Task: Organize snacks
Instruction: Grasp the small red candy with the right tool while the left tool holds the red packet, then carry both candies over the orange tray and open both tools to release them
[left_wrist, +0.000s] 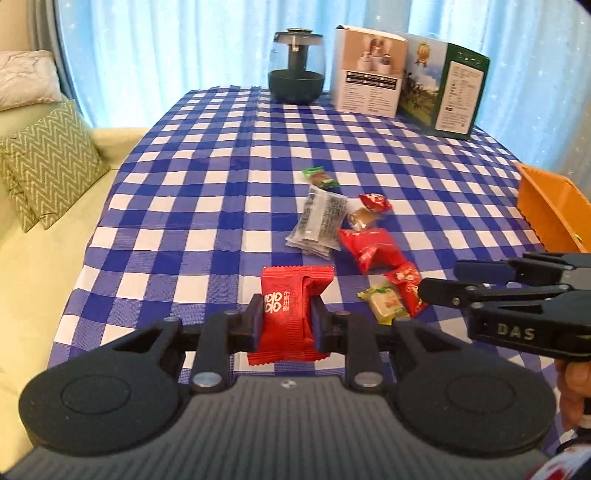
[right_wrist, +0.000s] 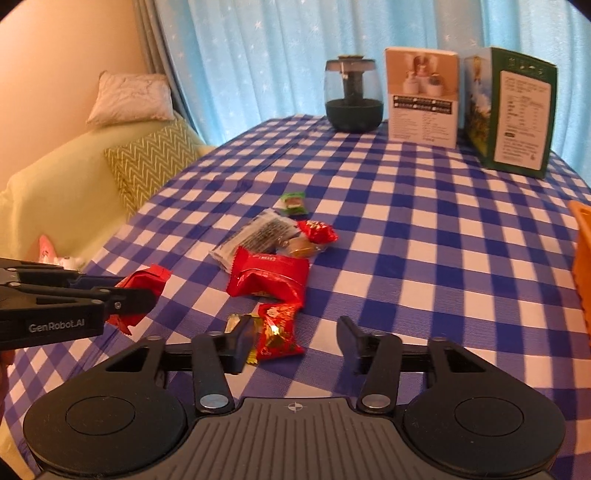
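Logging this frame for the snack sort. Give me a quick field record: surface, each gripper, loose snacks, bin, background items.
surface: checked tablecloth
left gripper: shut on a red snack packet, lifted off the cloth
right gripper: open, around a small red candy, pads not pressing
loose snacks: grey sachets, large red packet, green candy
bin: orange tray at right edge
background: glass jar, two boxes
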